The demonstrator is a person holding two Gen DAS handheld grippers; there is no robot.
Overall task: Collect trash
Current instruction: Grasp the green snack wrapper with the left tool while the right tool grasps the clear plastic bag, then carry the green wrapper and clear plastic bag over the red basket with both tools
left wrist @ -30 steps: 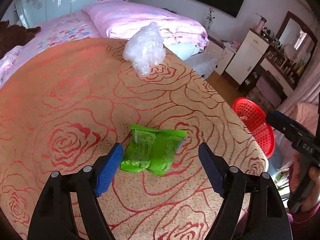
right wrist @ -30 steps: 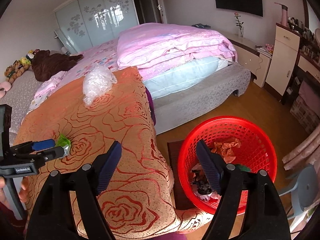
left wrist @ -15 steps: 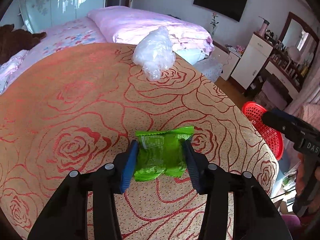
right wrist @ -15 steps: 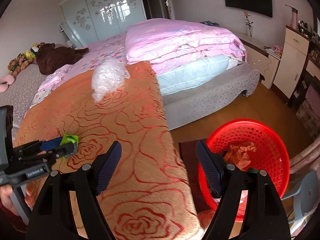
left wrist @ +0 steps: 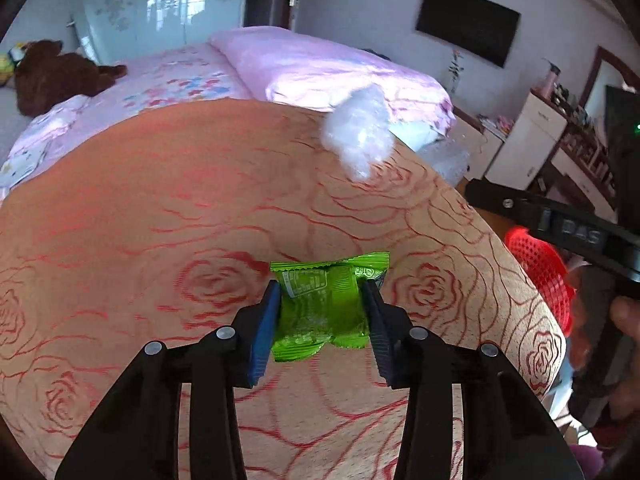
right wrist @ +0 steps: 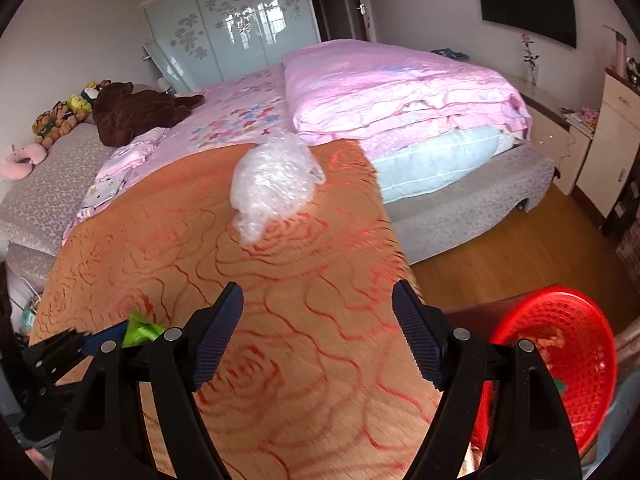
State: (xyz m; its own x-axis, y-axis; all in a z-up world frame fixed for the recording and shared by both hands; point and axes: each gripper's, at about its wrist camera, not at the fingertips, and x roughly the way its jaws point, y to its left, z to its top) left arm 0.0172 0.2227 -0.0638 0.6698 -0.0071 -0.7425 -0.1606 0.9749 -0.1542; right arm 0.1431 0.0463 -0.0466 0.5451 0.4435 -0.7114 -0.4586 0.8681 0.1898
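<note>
My left gripper (left wrist: 322, 300) is shut on a green snack wrapper (left wrist: 322, 308), held just above the orange rose-patterned tablecloth (left wrist: 160, 220). The wrapper also shows in the right wrist view (right wrist: 140, 330) at lower left. A crumpled clear plastic bag (left wrist: 358, 130) lies at the table's far side; it shows in the right wrist view (right wrist: 272, 184) ahead of my right gripper (right wrist: 318, 316), which is open and empty over the tablecloth (right wrist: 280, 280). A red mesh trash basket (right wrist: 560, 360) with trash inside stands on the floor at lower right, also in the left wrist view (left wrist: 540, 264).
A bed with pink bedding (right wrist: 400, 88) stands beyond the table. White cabinets (right wrist: 616, 136) line the right wall. A wooden floor (right wrist: 500, 256) lies between bed and basket. The right gripper's body (left wrist: 560, 224) crosses the left wrist view at right.
My left gripper has closed on the green wrapper and lifted it slightly. My right gripper has swung left from the red basket toward the plastic bag.
</note>
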